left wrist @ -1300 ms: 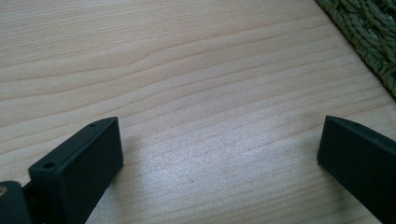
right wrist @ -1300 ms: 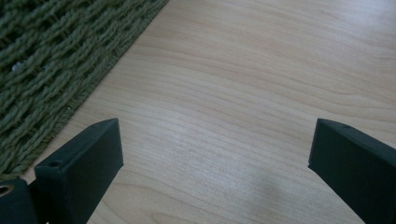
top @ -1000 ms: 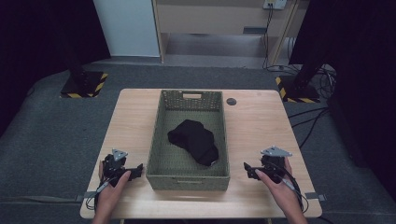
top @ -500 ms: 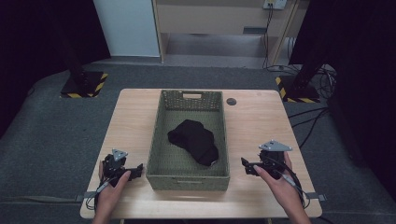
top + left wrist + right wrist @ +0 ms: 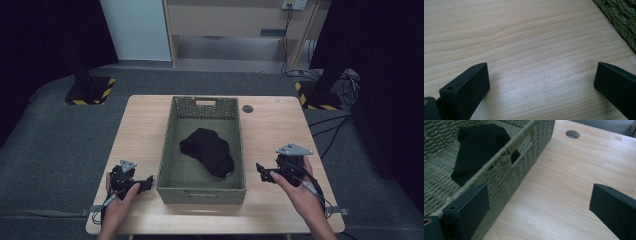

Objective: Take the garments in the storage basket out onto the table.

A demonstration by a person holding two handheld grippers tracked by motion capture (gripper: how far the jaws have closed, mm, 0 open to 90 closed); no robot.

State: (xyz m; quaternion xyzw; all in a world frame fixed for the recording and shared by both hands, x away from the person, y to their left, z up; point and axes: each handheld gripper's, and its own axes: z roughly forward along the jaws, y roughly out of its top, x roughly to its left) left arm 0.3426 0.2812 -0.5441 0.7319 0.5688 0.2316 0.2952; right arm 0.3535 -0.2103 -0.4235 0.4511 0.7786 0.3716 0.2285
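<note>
**Poised at the basket, both claws released**

Here, my right claw [image 5: 261,172] hangs just above the table [image 5: 280,130], jaws spread wide and gripping nothing, its tips aimed at the near right wall of the woven basket [image 5: 241,150]. In the right gripper view that green wicker wall sits just beside my left-hand jaw, and a cut-out handle slot shows further along the rim. Over the rim lies the black cloth [image 5: 477,147], crumpled on the basket floor, apart from the wall nearest me.

My left claw [image 5: 145,184] rests low on the opposite side of the basket, likewise released, with bare wood between its jaws and a corner of wicker at the upper right of the left gripper view.

I judge the cloth soft, light and limp: it should bunch rather than slide, and a pinch on a raised fold near its middle looks the surest hold; a pinch at an edge may only drag it flat. The basket looks stiff but light, so a knock against its wall could shift it.

Beyond my right claw the tabletop lies open out to a round hole [image 5: 572,134] near the far edge. The way in is up and over the rim, where the walls leave little sideways room.
</note>
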